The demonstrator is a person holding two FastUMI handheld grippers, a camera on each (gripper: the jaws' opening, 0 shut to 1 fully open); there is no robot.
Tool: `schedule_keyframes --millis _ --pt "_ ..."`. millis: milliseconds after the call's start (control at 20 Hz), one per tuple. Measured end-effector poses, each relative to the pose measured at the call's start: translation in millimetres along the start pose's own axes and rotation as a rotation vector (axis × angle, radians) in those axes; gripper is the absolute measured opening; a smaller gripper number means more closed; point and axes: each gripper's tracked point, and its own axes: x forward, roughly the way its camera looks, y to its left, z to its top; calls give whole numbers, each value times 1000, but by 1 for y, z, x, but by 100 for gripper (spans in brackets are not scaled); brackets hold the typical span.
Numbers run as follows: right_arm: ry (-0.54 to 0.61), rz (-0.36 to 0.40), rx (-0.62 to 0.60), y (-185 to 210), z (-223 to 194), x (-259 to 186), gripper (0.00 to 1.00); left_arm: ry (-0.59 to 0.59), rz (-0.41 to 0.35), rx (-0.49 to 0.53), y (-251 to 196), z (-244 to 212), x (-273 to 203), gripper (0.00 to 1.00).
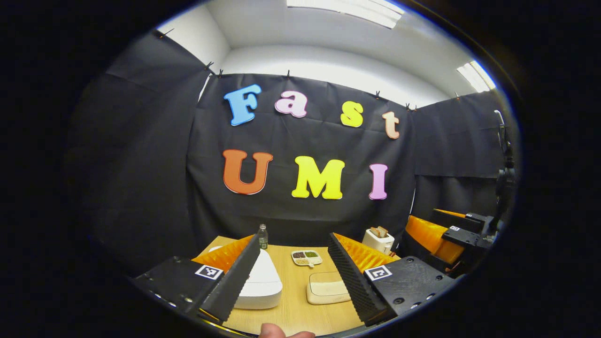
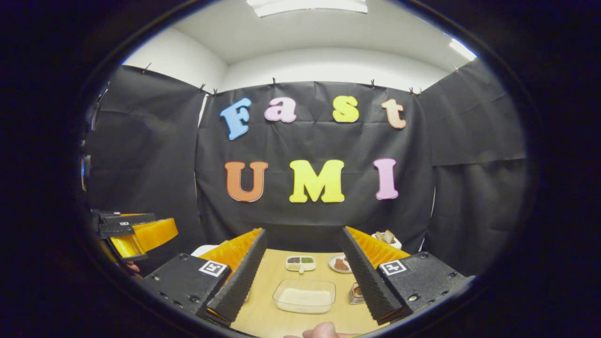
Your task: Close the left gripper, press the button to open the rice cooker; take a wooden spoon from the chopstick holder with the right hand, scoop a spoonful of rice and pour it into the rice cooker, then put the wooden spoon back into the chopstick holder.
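In the left gripper view, the white rice cooker (image 1: 263, 284) sits on the wooden table with its lid down, partly behind the left finger. My left gripper (image 1: 293, 239) hovers above and short of it, open, with nothing between its fingers. A shallow container of rice (image 1: 326, 287) lies to the cooker's right. In the right gripper view, my right gripper (image 2: 303, 232) is open and holds nothing, raised over the table, with the clear rice container (image 2: 305, 295) below and between its fingers. A white edge of the rice cooker (image 2: 204, 250) peeks out past the left finger.
A divided dish of grains (image 1: 306, 257) (image 2: 300, 263), a small bottle (image 1: 263, 236), a toaster with bread (image 1: 378, 239) and a plate with something brown (image 2: 340, 264) stand at the table's back. A small clear holder (image 2: 356, 293) is half hidden behind the right finger. A person's fingertip (image 2: 321, 331) shows at the bottom.
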Motion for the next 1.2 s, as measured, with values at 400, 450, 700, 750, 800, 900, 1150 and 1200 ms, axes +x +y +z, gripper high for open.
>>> schedule_keyframes --millis 400,450,700,750,800,900,1150,1200 --pt "-3 41 11 -34 -6 -67 100 -51 46 -21 -53 5 -75 94" --pt "2 45 9 -37 -10 -77 100 -52 58 -17 -56 5 -82 94" --pt "25 36 21 -57 -15 -108 99 -36 55 -47 -75 1 -101 94" --pt "20 22 21 -62 -14 -111 99 -34 50 -50 -77 -1 -101 94" --pt "15 13 22 -65 -10 -114 99 -41 48 -48 -77 2 -100 94" --pt "17 6 18 -67 -11 -120 100 -48 45 -50 -77 7 -100 94" --pt "11 -7 43 -62 -12 -122 100 -43 32 -43 -72 3 -101 94" --pt "12 -6 44 -59 -12 -123 100 -44 31 -38 -70 3 -103 94"
